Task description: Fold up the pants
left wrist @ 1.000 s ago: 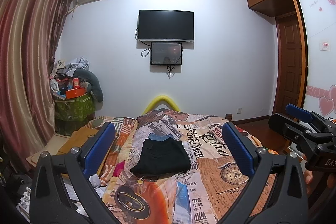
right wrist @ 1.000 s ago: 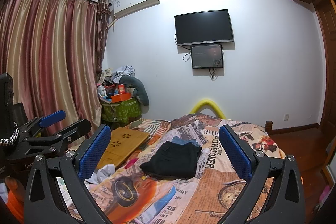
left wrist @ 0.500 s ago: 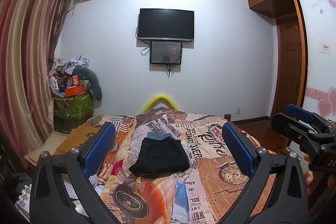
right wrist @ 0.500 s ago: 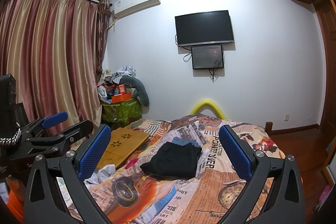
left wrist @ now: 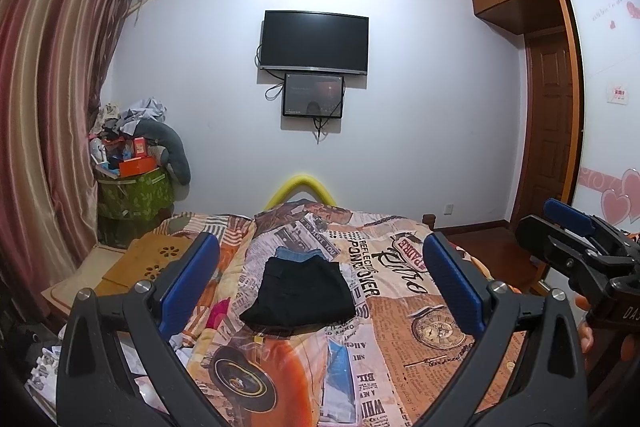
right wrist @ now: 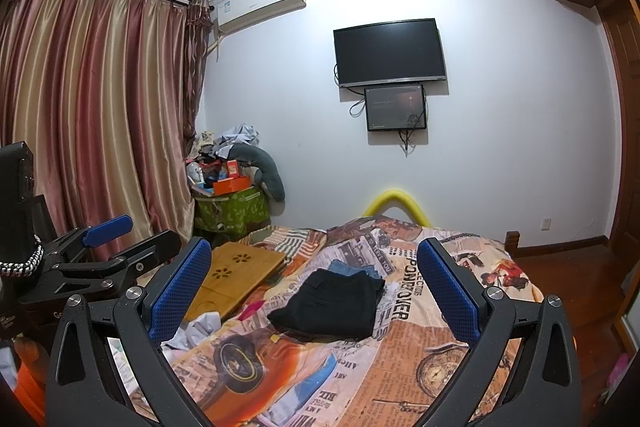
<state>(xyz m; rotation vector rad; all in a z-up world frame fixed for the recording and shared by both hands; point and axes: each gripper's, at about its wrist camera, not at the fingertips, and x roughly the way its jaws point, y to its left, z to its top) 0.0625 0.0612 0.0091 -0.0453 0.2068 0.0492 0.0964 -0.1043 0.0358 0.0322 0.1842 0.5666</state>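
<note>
Black pants [left wrist: 301, 295] lie folded into a flat rectangle on the bed's patterned cover [left wrist: 404, 291], on top of a folded blue denim piece [left wrist: 296, 253]. They also show in the right wrist view [right wrist: 330, 301]. My left gripper [left wrist: 320, 283] is open and empty, held well back above the near part of the bed. My right gripper [right wrist: 316, 293] is open and empty too, held beside it. Each gripper shows at the edge of the other's view: the right one [left wrist: 576, 247] and the left one [right wrist: 108, 251].
A bamboo lap tray [right wrist: 236, 277] lies at the bed's left side, with crumpled white cloth [right wrist: 196, 327] near it. A green bin piled with clutter [right wrist: 230, 205] stands in the corner by the curtains [right wrist: 92, 115]. A wooden door [left wrist: 550, 131] is at right.
Both cameras drift slightly; the view shifts a little. The pants lie unmoved and both grippers stay open.
</note>
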